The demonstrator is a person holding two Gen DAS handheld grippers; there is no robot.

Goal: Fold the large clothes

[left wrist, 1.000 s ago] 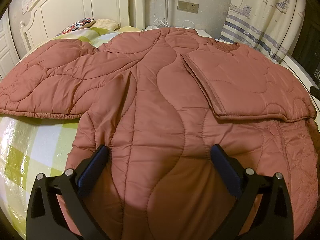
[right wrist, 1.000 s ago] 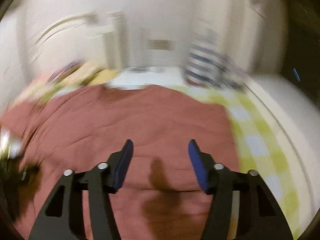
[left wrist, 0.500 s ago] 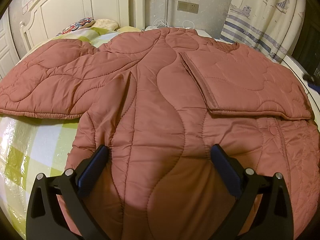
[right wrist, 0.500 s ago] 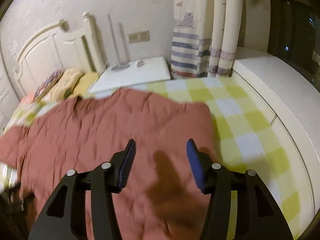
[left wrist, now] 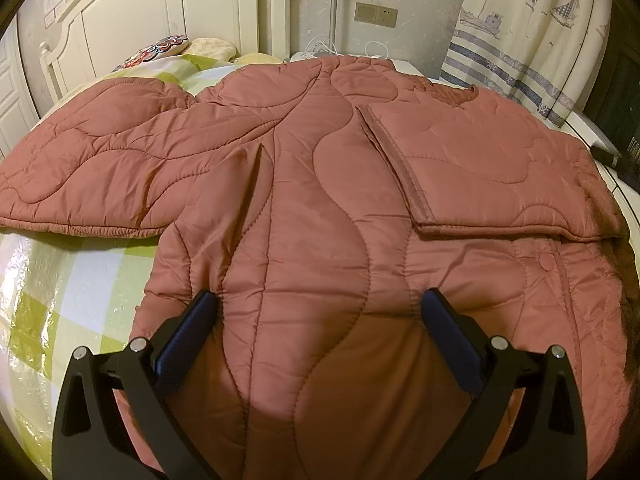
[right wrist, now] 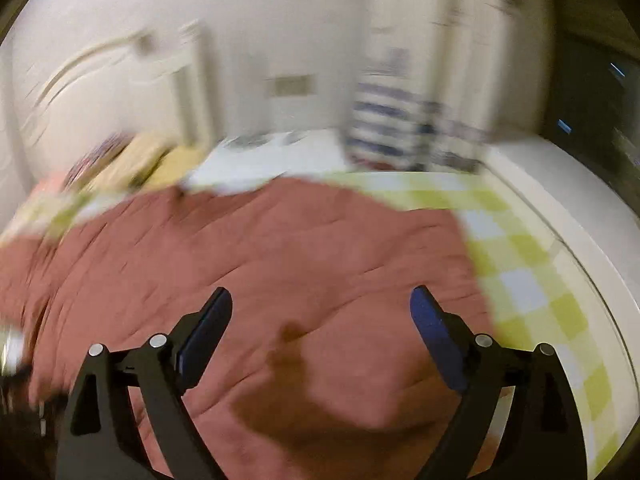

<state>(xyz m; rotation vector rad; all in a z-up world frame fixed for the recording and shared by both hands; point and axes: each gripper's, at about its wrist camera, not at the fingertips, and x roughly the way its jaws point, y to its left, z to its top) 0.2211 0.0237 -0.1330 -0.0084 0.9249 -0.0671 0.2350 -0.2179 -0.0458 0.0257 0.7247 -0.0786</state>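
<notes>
I see the quilted jacket (left wrist: pixel 320 208) spread across the bed (left wrist: pixel 60 280), filling the frame's centre, one sleeve folded over at upper right. My left claw (left wrist: pixel 320 312) gapes above it, gripping nothing; my right claw (right wrist: pixel 320 308) is spreading wider, nothing between.

My left gripper (left wrist: pixel 320 320) hung wide open over the dusty-pink quilted padded jacket (left wrist: pixel 312 208), spread across the green-checked bed (left wrist: pixel 60 280). Its right sleeve (left wrist: pixel 480 176) lay folded over the body; the left sleeve (left wrist: pixel 100 168) stretched outward.
</notes>
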